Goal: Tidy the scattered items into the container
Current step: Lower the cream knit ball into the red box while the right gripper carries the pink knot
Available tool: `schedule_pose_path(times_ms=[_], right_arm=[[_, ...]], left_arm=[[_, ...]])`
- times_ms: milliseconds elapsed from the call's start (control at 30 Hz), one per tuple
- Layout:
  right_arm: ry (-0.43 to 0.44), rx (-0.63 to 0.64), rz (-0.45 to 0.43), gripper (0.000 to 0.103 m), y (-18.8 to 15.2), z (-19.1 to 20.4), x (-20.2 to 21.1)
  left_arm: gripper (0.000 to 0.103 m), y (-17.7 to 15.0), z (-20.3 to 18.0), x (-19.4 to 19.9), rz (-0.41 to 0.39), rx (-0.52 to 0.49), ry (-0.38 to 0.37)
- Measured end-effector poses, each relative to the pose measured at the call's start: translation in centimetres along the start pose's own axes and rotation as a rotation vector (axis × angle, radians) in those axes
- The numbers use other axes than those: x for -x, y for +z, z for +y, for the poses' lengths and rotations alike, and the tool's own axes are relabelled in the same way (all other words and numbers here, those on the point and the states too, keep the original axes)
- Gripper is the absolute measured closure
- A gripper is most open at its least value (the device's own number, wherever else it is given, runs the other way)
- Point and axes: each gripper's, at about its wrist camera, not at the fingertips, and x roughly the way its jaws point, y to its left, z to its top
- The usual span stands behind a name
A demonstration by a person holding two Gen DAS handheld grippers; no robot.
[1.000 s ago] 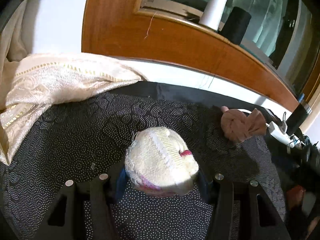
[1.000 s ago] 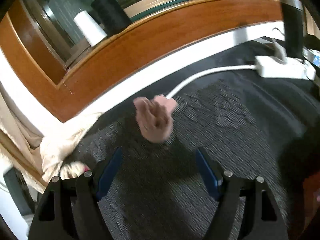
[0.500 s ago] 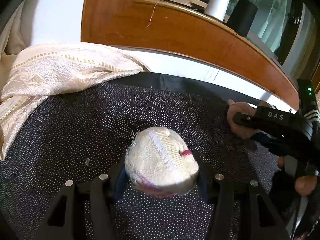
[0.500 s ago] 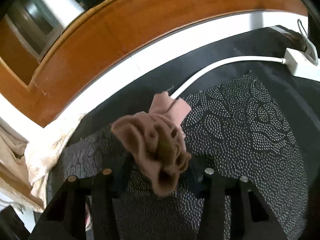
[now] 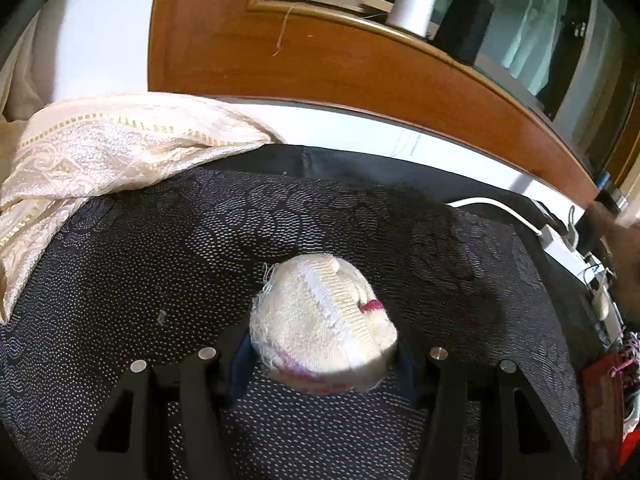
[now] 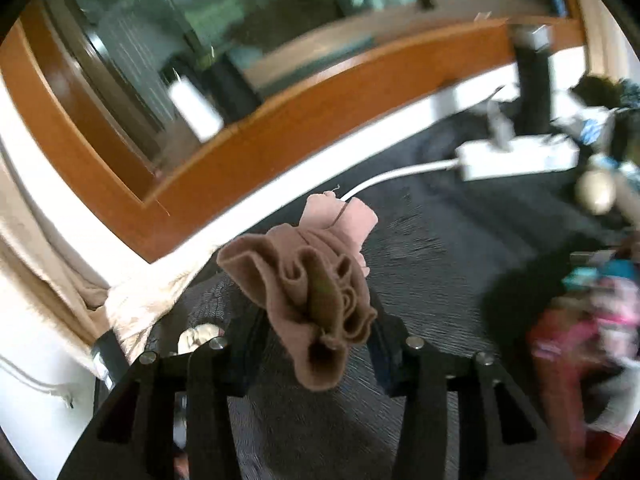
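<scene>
My left gripper (image 5: 322, 360) is shut on a cream sock ball (image 5: 320, 320) with a pink mark, held just above the dark patterned cloth (image 5: 200, 260). My right gripper (image 6: 316, 340) is shut on a crumpled pink-brown sock (image 6: 308, 280) and holds it lifted above the dark cloth (image 6: 440, 280). A red container (image 6: 572, 360) with colourful items lies blurred at the right of the right wrist view; its edge also shows in the left wrist view (image 5: 604, 392).
A cream embroidered fabric (image 5: 100, 152) lies at the left. A wooden window frame (image 5: 320, 60) with a white spool (image 5: 412, 0) and black spool (image 5: 464, 24) runs behind. A white power strip (image 6: 516, 156) and cable (image 6: 392, 176) lie at the back right.
My right gripper closed on the pink-brown sock, lifted it and swung right towards the red container, leaving the left wrist view. My left gripper stayed put with the cream sock ball.
</scene>
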Motion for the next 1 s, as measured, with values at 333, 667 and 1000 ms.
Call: schedule_pose_path(times_ms=[333,667,1000], right_arm=[[-0.272,-0.047,-0.241,0.054,-6.4,-10.6,18.7],[-0.461,-0.182,-0.208,0.054,-11.9,-20.4,22.2],[-0.488,-0.043,-0.131,0.055,-11.7,-20.4,17.0]], left_arm=[[0.044,-0.1,-2.2,2.1,-0.024,-0.044,-0.073],[0.044,-1.8,-6.6,6.2,-0.034,-0.125,-0.167],[0.044,-4.3,-11.5,10.1,-0.026,-0.238,-0.266]])
